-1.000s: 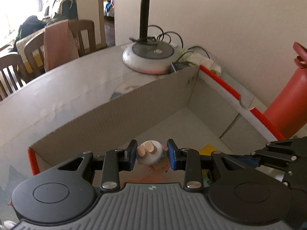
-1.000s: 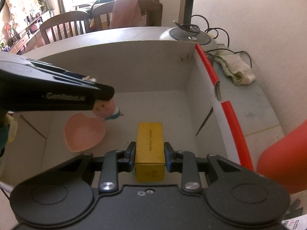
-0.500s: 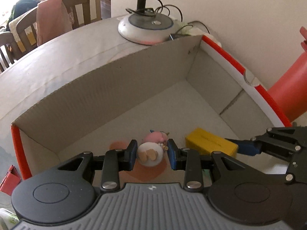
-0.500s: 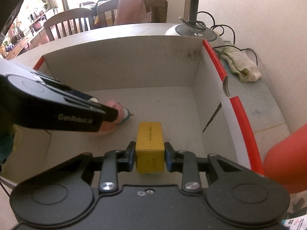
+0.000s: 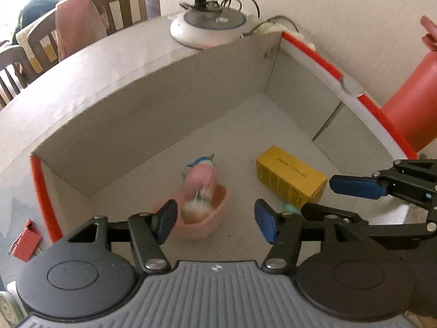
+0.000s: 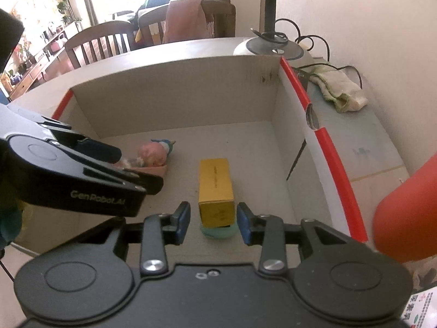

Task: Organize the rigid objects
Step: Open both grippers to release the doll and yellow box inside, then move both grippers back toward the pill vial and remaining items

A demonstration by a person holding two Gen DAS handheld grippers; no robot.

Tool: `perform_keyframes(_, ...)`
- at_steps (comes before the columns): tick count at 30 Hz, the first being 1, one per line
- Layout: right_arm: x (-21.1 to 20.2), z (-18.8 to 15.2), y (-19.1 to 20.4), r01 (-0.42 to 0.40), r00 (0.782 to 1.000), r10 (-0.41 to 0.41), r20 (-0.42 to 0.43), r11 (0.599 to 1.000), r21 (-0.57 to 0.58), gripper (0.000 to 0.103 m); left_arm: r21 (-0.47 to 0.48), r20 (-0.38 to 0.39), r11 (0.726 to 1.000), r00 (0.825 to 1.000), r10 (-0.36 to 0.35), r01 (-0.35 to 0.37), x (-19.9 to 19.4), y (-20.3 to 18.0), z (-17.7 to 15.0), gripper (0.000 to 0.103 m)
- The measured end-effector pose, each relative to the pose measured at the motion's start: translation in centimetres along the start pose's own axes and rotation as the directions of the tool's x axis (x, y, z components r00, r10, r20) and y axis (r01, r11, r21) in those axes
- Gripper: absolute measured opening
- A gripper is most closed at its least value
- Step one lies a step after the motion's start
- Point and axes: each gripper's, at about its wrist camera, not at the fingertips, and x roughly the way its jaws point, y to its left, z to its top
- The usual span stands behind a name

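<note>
Inside the cardboard box [image 5: 169,90] [image 6: 174,95] a pink toy figure [image 5: 199,180] [image 6: 153,153] lies in a pink heart-shaped dish [image 5: 207,218] [image 6: 153,168], blurred. My left gripper [image 5: 215,218] hangs just above the dish; its jaws are opening and the toy is free of the pads. A yellow carton [image 5: 292,183] [image 6: 215,188] rests on the box floor, its near end on a small mint-green object [image 6: 218,232]. My right gripper [image 6: 213,221] straddles that near end with its jaws opening, a gap showing on both sides of the carton.
A lamp base [image 5: 207,27] [image 6: 273,47] with cables stands behind the box. A red bottle [image 5: 409,104] [image 6: 409,210] stands to the right, a crumpled cloth [image 6: 338,87] by the wall. Wooden chairs [image 6: 103,41] sit beyond the table; a small red item [image 5: 24,240] lies left of the box.
Both grippers opened. The toy dropped from the left pads into the pink dish. The yellow carton was let go and now rests on the box floor.
</note>
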Motion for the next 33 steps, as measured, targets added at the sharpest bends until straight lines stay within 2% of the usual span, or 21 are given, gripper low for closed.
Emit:
perform_keyframes(4,-1.1,0.0,0.1,-0.013,1.000,0.013,0.028,1.000,0.005,0.044,-0.008,0.032,1.000,0.999,-0.010,0.010,-1.5,0.1,-0.3,0.062)
perform_keyframes(13,-4.4,-0.3,1.2,-0.047,0.995,0.049,0.087,0.999,-0.024,0.049,-0.012,0.129,1.000,0.991,-0.023,0.024,-6.1,-0.1,-1.3,0.062)
perform_keyframes(24,-7.7,-1.1,3.8,-0.089,0.985,0.096,0.143,0.994,-0.059,0.062,-0.049,0.247,0.998,0.969,-0.025,0.038,-12.0,0.4,-4.1,0.062)
perform_keyframes(30,-9.4,-1.4,6.0,-0.107,0.977,0.118,0.177,0.992,-0.070,0.065,-0.059,0.300,0.997,0.954,-0.023,0.043,-15.0,1.5,-6.3,0.062)
perform_keyframes(33,-10.1,-1.6,7.2,-0.110,0.973,0.122,0.195,0.991,-0.071,0.072,-0.070,0.322,0.996,0.947,-0.020,0.045,-16.3,2.5,-7.6,0.070)
